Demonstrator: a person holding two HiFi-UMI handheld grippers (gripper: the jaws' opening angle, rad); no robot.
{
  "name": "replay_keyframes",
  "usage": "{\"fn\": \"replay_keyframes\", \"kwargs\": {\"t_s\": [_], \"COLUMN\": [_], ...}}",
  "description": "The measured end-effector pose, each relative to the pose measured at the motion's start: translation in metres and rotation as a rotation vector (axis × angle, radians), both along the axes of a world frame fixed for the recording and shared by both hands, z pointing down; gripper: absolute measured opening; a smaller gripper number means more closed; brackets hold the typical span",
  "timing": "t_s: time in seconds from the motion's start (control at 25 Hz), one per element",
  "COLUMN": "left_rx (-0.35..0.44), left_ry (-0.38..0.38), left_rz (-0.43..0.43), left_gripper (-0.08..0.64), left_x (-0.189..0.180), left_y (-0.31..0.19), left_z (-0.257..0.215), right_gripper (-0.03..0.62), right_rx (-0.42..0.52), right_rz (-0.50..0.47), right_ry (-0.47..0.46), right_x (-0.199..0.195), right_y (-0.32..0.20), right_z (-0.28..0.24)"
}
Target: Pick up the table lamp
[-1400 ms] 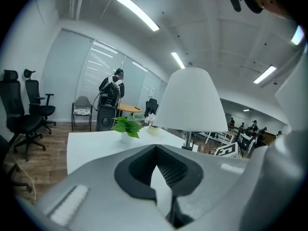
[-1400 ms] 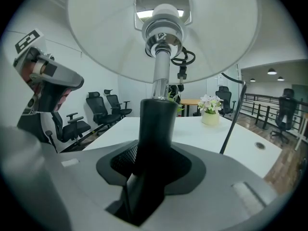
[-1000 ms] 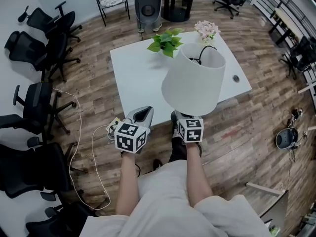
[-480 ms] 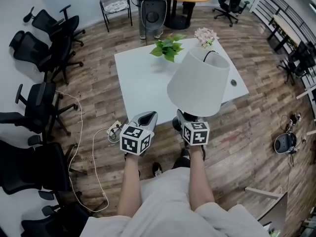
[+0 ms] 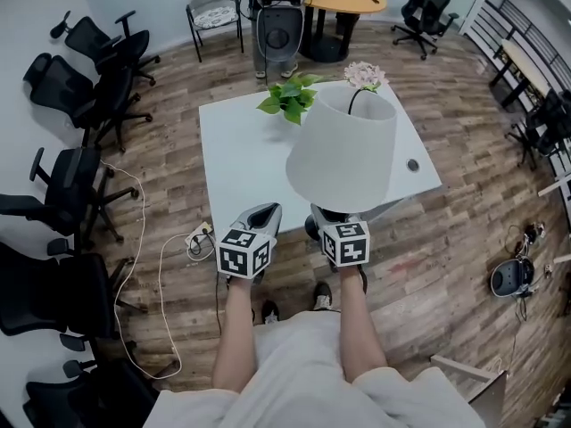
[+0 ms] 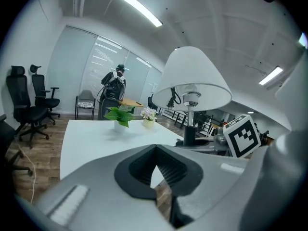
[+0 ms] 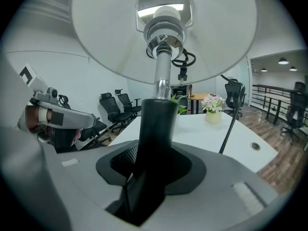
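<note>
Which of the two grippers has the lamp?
The right gripper, jaws clamped on the black stem of the table lamp; the left gripper is shut on nothing.

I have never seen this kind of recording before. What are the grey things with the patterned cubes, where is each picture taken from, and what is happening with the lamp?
There is no robot here. A person holds a hand-held gripper in each hand, and the patterned cubes are part of them. One picture looks down from a camera on the person's head. The other two come from cameras on each gripper, looking along its jaws. The right gripper is closed on the black stem of the table lamp, holding it upright. The left gripper is shut and empty. On the white table stand a green plant and a pot of pink flowers.
</note>
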State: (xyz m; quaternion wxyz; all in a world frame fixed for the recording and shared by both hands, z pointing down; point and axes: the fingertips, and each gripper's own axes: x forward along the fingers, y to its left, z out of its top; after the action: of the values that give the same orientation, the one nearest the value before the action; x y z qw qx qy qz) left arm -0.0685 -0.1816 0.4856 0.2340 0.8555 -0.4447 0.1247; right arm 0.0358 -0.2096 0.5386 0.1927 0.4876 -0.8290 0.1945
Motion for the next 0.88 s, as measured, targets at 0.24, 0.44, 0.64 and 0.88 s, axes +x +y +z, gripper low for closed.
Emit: {"fn": "replay_keyframes", "kwargs": {"t_s": [0.24, 0.44, 0.64, 0.88], "left_rx": [-0.005, -0.02, -0.034, -0.036], "left_ry": [-0.027, -0.047, -0.069, -0.072], "left_rz": [-0.027, -0.05, -0.07, -0.109], "left_gripper": [0.0, 0.0, 0.0, 0.0], "left_x": [0.032, 0.053, 0.069, 0.086], "left_y": [-0.006, -0.006, -0.002, 0.003], "left_z": [0.003, 0.006, 0.013, 0.018], "right_gripper": [0.187, 0.186, 0.187, 0.187], "right_rx": [-0.017, -0.033, -0.041, -0.032], "right_rz": [-0.057, -0.095, -0.135, -0.191], "right_ry": [0.003, 0.012, 0.016, 0.016], "right_x": [0.023, 0.043, 0.054, 0.064], "right_y": [-0.007, -0.006, -0.005, -0.005], "right_z": [0.007, 0.013, 0.02, 0.022]}}
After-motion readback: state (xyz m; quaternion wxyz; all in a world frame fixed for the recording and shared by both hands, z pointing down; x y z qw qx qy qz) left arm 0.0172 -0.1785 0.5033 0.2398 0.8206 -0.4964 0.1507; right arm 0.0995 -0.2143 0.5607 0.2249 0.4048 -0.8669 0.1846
